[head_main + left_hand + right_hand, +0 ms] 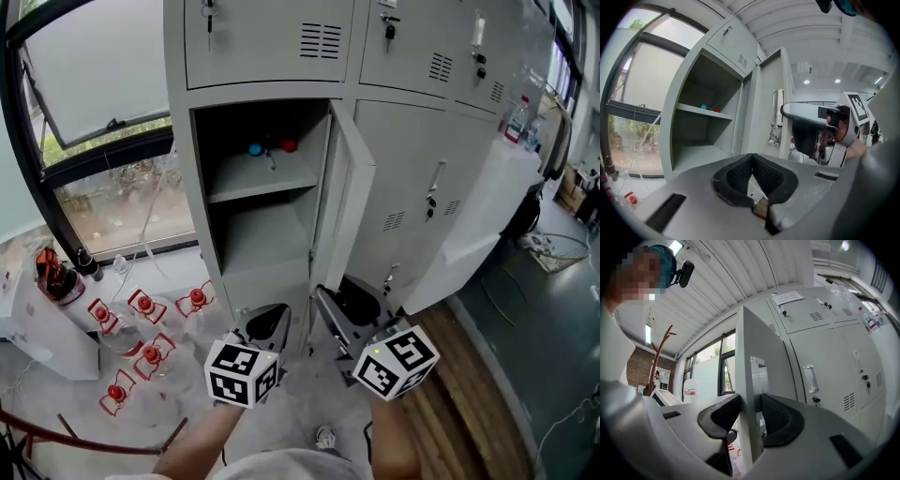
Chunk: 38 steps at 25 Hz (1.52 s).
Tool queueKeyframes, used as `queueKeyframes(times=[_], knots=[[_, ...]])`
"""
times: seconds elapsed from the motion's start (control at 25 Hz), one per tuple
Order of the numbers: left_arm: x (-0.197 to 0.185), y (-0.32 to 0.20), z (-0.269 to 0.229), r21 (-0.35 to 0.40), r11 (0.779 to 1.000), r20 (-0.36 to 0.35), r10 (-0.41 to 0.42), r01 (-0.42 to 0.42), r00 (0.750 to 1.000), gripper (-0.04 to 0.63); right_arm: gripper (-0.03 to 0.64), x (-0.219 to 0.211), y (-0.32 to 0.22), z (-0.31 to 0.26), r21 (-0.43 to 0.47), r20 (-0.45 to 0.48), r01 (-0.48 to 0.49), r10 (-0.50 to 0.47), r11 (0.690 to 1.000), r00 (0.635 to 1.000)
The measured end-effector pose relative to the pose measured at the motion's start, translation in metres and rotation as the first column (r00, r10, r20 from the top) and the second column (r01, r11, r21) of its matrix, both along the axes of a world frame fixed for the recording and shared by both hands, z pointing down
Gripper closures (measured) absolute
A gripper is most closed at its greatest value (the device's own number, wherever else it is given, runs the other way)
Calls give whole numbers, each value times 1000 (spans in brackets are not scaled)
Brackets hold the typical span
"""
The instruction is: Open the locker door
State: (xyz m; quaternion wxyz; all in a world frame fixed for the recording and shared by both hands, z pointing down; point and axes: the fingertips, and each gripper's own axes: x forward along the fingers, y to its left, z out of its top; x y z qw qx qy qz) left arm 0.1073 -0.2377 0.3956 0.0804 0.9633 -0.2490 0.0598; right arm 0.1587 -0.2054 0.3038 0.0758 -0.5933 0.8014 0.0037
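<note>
Locker door (352, 187) stood half open. Right gripper (751, 416) jaws clamped on its free edge; left gripper (751, 178) jaws closed, empty. Next, probably: swing the door wider without slipping off the edge.

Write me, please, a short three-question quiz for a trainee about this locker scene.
1. True or false: the locker door is closed.
2. Which stands between the jaws of the right gripper? A) the door's edge B) a key C) nothing
3. Fill in: the jaws of the left gripper are ____, with nothing between them.

Key: 1 false, it stands open; 2 A; 3 shut.
</note>
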Motion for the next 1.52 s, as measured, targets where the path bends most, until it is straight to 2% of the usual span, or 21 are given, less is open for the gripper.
queueKeyframes(times=[0.24,0.56,0.72,1.12,1.52], knots=[[38,7,-3,1,1000,-8,2,-2,1000,588,461,27,13,0,7,-32,39,-39,999,999],[85,20,-2,1,999,4,33,-33,999,588,451,72,27,0,14,-9,42,-42,999,999],[102,21,-1,2,999,13,42,-42,999,588,486,96,33,1,22,7,17,-17,1000,1000],[145,32,-2,20,997,39,72,-73,997,588,516,145,36,4,19,3,-25,25,1000,1000],[173,31,-7,34,999,32,38,-39,999,588,531,179,32,4,18,-10,-19,19,1000,1000]])
